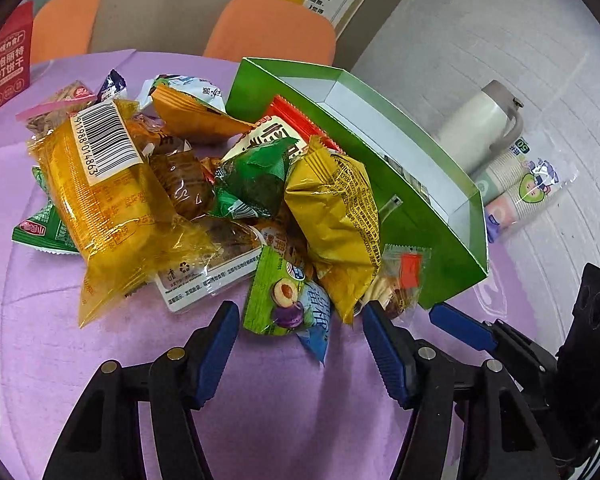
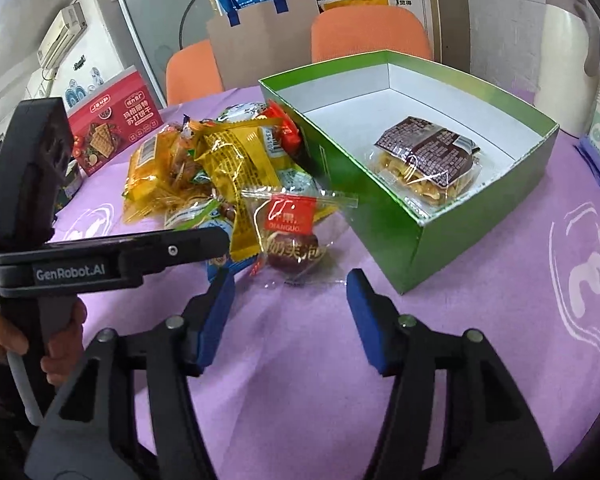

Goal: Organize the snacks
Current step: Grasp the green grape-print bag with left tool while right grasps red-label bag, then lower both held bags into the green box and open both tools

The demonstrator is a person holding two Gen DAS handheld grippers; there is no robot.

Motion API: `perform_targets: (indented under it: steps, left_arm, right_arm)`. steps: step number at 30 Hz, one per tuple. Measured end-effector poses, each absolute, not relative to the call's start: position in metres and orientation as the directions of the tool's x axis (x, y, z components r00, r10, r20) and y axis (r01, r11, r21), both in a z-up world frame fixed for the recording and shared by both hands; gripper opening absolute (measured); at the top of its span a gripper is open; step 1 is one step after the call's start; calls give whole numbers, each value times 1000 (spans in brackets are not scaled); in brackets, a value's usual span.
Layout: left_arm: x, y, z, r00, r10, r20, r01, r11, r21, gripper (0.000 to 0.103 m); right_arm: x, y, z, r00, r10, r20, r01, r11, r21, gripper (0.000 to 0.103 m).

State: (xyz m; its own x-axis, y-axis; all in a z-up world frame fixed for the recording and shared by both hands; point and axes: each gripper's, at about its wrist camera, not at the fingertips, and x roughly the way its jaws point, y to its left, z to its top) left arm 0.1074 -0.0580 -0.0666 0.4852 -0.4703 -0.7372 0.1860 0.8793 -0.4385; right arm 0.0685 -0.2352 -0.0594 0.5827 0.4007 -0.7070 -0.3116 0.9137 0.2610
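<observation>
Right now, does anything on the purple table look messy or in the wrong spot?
Yes. Most snacks lie in a jumbled heap of crinkly packets on the purple tablecloth, beside the green cardboard box rather than in it. Only one brown-labelled clear cake packet sits inside. Nothing looks torn or spilled.
</observation>
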Motion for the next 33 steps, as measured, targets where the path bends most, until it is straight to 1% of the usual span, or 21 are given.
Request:
perform_targets:
  steps: [2,5,6,7,8,11,15,20,23,26,33]
  left_arm:
    - [110,-58,-69,471,-481,-739,186,873,-450,51]
    - [116,-56,-73,463,-500,-732,176,861,-477,51]
    - [117,-56,-74,463,-503,-730,174,859,-482,50]
    - [118,-57,-74,459,-507,-730,176,857,-484,35]
    - [118,-57,-76,449,-518,-728,180,850,-494,32]
    - [113,-58,-72,456,-518,-724,188,851,-490,30]
    - [92,-55,-54,473,-518,-712,231,853,-467,30]
    - [78,-50,-8,542,-535,-648,300,844,-445,30]
    - [87,-60,20,577,-542,-610,347,840,-418,30]
    - [105,-77,40,600,-541,-589,382,841,-384,30]
    - [154,-116,41,579,-544,-607,408,838,-362,30]
  right_arm:
    - [75,-231,-62,583,393,-711,-301,918,260,60]
    - [84,-228,-65,588,392,-707,-296,918,263,60]
    - [87,-227,-68,582,397,-710,-299,916,267,56]
    - [88,-225,-70,568,413,-712,-312,908,279,47]
    - [88,-225,-70,561,426,-710,-320,902,289,38]
    - [79,-225,-66,563,447,-695,-343,892,295,37]
    - [62,-226,-50,581,466,-668,-372,881,291,37]
    - [51,-236,-13,649,471,-598,-387,880,274,37]
    - [53,-246,9,718,414,-559,-348,910,227,37]
    - [61,-259,20,755,360,-548,-299,933,200,37]
    - [96,-291,8,781,228,-582,-168,973,156,37]
